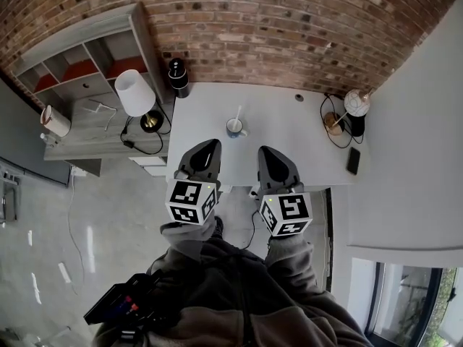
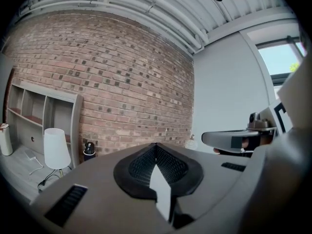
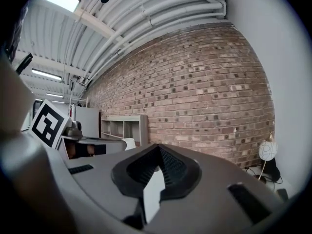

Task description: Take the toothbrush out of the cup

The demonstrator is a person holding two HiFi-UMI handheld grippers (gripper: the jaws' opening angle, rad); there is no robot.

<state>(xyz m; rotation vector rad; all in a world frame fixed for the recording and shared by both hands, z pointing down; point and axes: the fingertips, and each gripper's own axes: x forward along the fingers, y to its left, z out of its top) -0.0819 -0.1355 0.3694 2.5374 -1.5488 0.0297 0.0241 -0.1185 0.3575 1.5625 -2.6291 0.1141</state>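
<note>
Small blue cup (image 1: 235, 128) with a white inside stands on the white rectangular desk (image 1: 304, 139), about mid-width. Slim white toothbrush (image 1: 238, 114) stands nearly upright in it. Grey left gripper (image 1: 210, 147) and grey right gripper (image 1: 266, 153) hover at the desk's near edge. The cup is ahead of both tips, roughly between them, touching neither. Both sets of jaws are pressed together and hold nothing.

Left gripper (image 1: 208, 146), right gripper (image 1: 266, 152) side by side, pointing forward; fingers (image 2: 139, 167) together, nothing held.
</note>
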